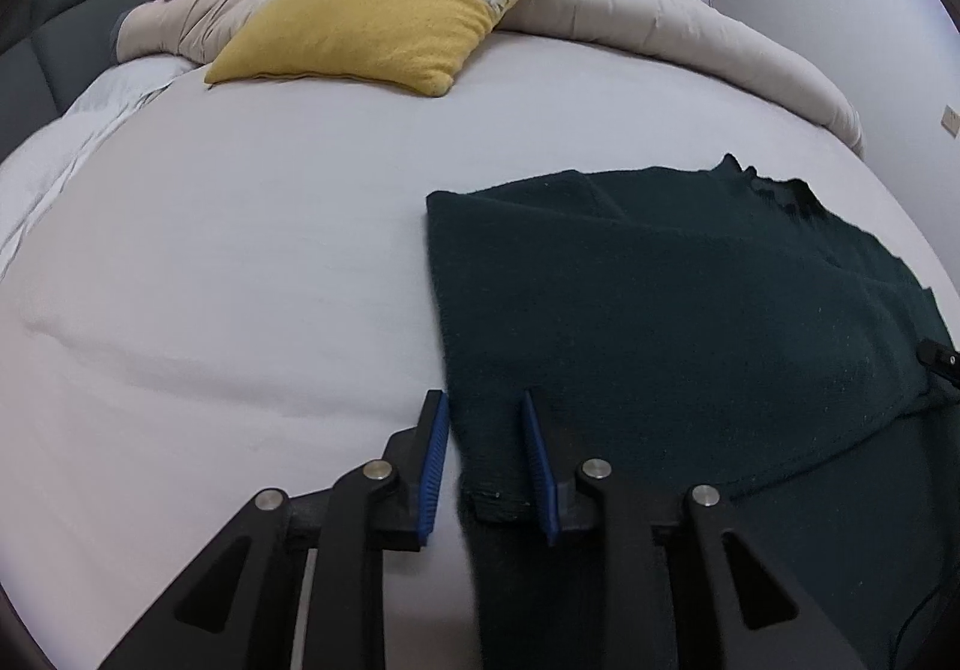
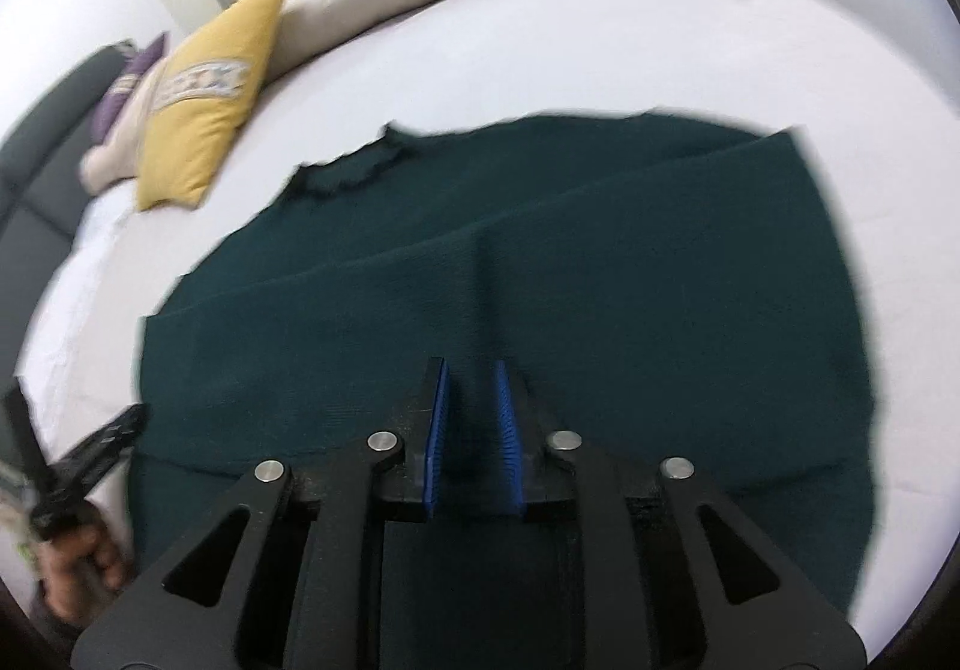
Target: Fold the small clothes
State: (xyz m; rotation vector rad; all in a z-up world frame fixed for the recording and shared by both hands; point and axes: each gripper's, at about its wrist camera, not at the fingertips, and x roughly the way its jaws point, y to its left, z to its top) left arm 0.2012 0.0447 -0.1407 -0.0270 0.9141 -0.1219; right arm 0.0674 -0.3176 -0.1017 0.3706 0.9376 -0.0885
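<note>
Bed: dark green sweater lies flat in lower right of left view, centre of right view. Sides look folded in, so roughly mid-task; end-to-end fold appears left. Long axis runs near edge to far edge, collar pointing away, upper left in right view. Left gripper and right gripper: fingers apart, cloth between, not pinched.
</note>
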